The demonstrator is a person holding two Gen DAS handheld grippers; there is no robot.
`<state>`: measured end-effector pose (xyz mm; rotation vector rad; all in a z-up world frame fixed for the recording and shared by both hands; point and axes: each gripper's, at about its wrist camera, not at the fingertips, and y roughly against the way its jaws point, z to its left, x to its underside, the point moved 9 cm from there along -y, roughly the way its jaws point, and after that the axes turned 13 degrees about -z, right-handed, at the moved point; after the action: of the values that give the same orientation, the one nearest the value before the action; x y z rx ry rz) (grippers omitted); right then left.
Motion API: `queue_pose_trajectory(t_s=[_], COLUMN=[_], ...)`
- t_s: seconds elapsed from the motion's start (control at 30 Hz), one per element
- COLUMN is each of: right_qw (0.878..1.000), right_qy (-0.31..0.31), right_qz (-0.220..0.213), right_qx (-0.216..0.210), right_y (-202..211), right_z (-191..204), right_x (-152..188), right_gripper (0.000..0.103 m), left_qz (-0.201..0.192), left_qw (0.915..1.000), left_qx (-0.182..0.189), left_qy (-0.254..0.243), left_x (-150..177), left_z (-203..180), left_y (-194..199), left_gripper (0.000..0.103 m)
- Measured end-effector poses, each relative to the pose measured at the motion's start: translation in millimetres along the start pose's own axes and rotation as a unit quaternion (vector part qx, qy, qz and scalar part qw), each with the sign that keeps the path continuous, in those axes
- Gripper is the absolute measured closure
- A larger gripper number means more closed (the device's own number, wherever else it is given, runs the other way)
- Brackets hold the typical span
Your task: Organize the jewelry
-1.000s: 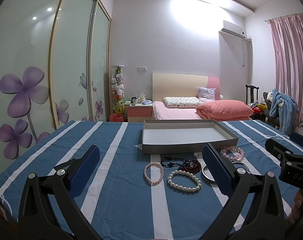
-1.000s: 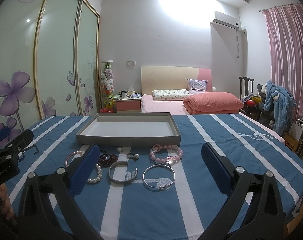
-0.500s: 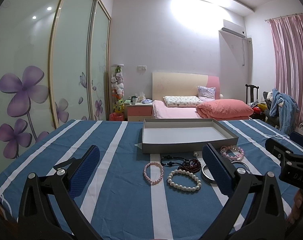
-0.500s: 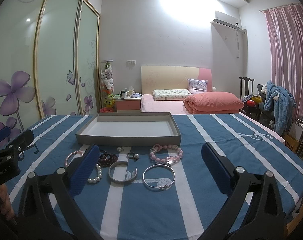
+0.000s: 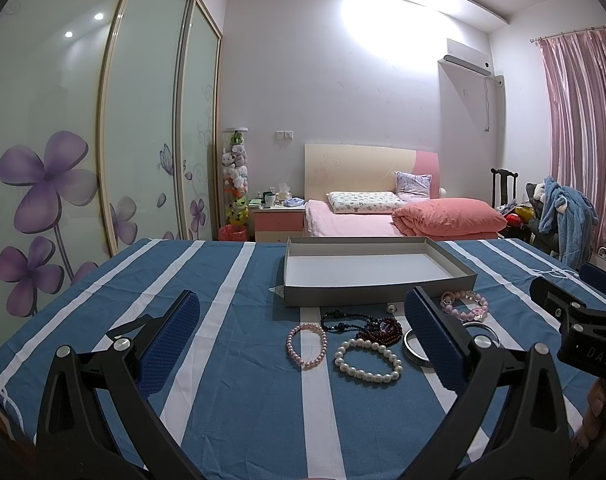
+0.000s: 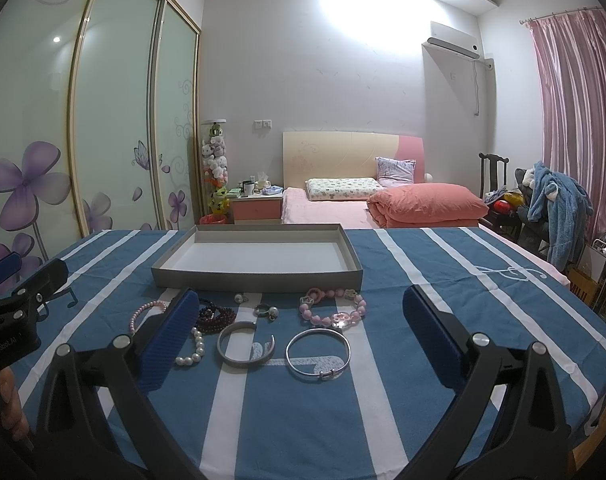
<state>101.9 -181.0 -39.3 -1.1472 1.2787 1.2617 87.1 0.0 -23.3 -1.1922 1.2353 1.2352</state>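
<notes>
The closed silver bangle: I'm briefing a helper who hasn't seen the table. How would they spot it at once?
Start at the grey tray on the blue striped cloth; the jewelry lies in front of it. The closed silver bangle is the rightmost near piece, below the pink charm bracelet. Unlike the open silver cuff at its left, it is a thin full ring with a clasp.

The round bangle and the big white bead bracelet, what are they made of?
The bangle looks like polished silver-coloured metal: thin, shiny, with a small clasp. The white bead bracelet looks like pearls, real or imitation: round, glossy, cream-white beads.
</notes>
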Motion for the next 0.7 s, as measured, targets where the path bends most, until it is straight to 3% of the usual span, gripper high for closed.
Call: queue_pose_trajectory(t_s=[0.7], right_qw=[1.000], right_qy=[0.000], right_qz=[0.004], right_qx=[0.001], right_y=[-1.2], right_z=[0.2], right_x=[1.7], right_gripper=[0.004], left_qz=[0.006], left_qw=[1.0000], left_qx=[-0.002], left_qy=[0.000], left_x=[8.9], left_z=[-3.3], left_y=[-1.7], left_gripper=[0.002])
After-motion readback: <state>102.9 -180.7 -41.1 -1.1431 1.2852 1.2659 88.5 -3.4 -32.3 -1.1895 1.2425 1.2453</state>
